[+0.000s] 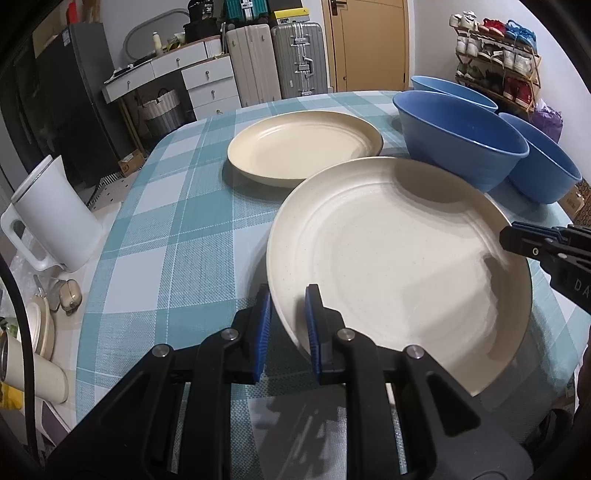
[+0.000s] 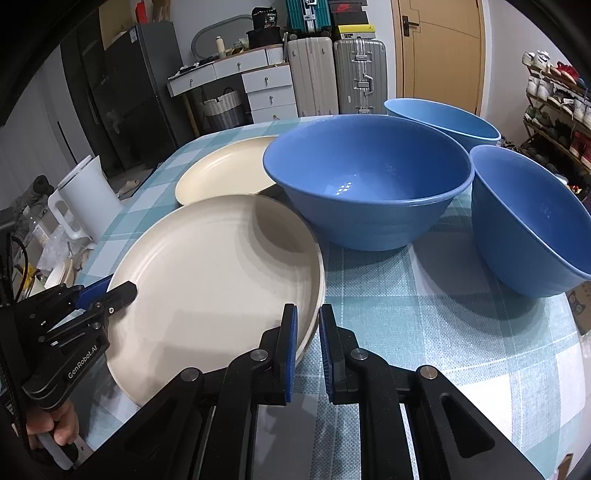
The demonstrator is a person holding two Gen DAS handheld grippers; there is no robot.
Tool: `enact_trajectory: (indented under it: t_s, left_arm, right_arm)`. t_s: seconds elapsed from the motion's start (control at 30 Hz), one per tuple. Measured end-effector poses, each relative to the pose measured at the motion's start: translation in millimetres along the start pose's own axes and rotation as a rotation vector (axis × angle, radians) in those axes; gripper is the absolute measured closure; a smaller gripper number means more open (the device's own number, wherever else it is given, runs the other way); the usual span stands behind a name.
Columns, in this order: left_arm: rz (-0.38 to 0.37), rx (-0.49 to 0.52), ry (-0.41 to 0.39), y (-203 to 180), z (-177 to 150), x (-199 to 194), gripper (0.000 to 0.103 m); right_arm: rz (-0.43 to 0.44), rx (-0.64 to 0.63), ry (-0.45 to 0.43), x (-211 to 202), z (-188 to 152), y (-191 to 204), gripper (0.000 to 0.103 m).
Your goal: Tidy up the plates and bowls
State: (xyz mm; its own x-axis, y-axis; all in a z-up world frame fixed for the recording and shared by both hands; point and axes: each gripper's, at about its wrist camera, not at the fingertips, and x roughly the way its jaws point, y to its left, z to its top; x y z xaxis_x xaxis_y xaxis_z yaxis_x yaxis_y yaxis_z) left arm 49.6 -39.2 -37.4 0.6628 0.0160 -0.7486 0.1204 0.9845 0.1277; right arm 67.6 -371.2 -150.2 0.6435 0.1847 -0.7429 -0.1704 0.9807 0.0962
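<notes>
Both tongs, left gripper (image 1: 288, 325) and right gripper (image 2: 307, 328), are clamping opposite rims of the near plate (image 1: 399, 266); keeping it level should be easing stacking onto the far plate (image 1: 303, 147).

"GenRobot.AI" on left gripper (image 2: 107, 291), "36" on black box (image 2: 266, 18)

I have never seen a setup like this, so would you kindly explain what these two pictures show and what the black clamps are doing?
There is no robot: a person holds a black two-finger gripper in each hand, each with a fisheye camera looking along its fingers. One picture looks out from the left gripper, the other from the right gripper. Both are shut on opposite rims of the nearer cream round plate. On the teal checked tablecloth also sit a second cream plate and three blue bowls, the nearest.
</notes>
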Motion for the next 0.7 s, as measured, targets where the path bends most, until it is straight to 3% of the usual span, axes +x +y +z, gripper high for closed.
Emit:
enact_trajectory:
  t_s: [0.7]
  left_arm:
    - [0.012,0.020,0.012,-3.3,-4.9,5.3,0.086]
  right_arm:
    - [-0.020,-0.025,-0.013,8.2,-3.4,-0.6,0.091]
